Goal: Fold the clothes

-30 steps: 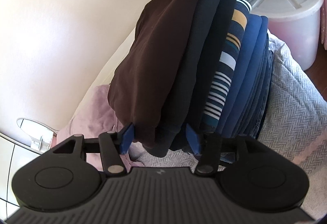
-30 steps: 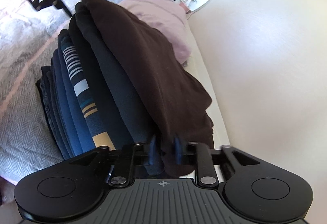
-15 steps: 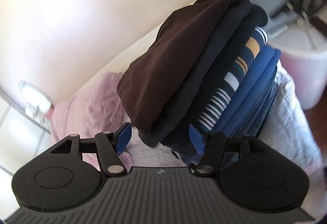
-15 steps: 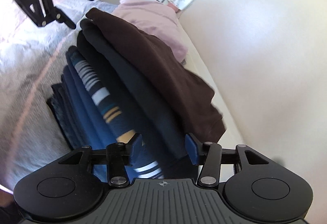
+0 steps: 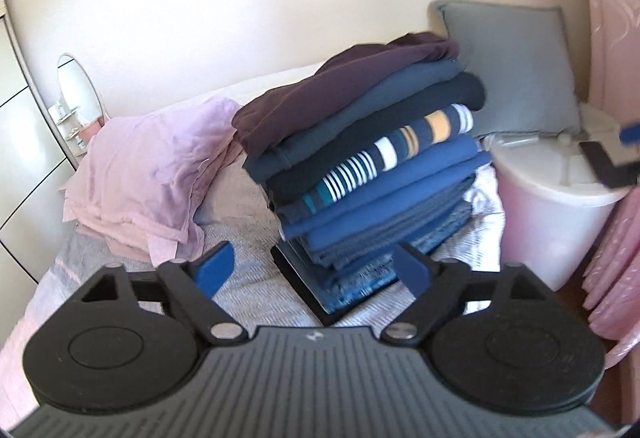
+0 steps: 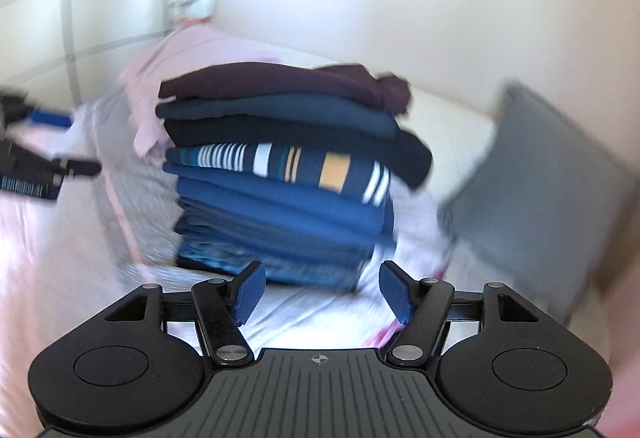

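Observation:
A stack of folded clothes point(image 5: 372, 166) point(image 6: 288, 166) stands on the bed, with a dark brown garment point(image 5: 340, 86) point(image 6: 280, 80) on top, then dark blue ones, a striped one point(image 5: 384, 154) and several blue ones. My left gripper point(image 5: 316, 268) is open and empty, drawn back in front of the stack. Open and empty too, my right gripper point(image 6: 322, 290) sits off the stack's other side. A crumpled pink garment point(image 5: 152, 166) lies left of the stack. The left gripper point(image 6: 36, 166) shows at the right wrist view's left edge.
The bed has a grey herringbone cover point(image 5: 248, 290). A grey pillow point(image 5: 516, 66) point(image 6: 540, 182) leans behind the stack. A white bin point(image 5: 556, 198) with a lid stands beside the bed, pink curtain point(image 5: 612, 18) beyond it. A small mirror point(image 5: 78, 86) stands by the wall.
The right gripper opened and let go of the brown garment. Both grippers pulled back from the stack, which now sits whole on the bed.

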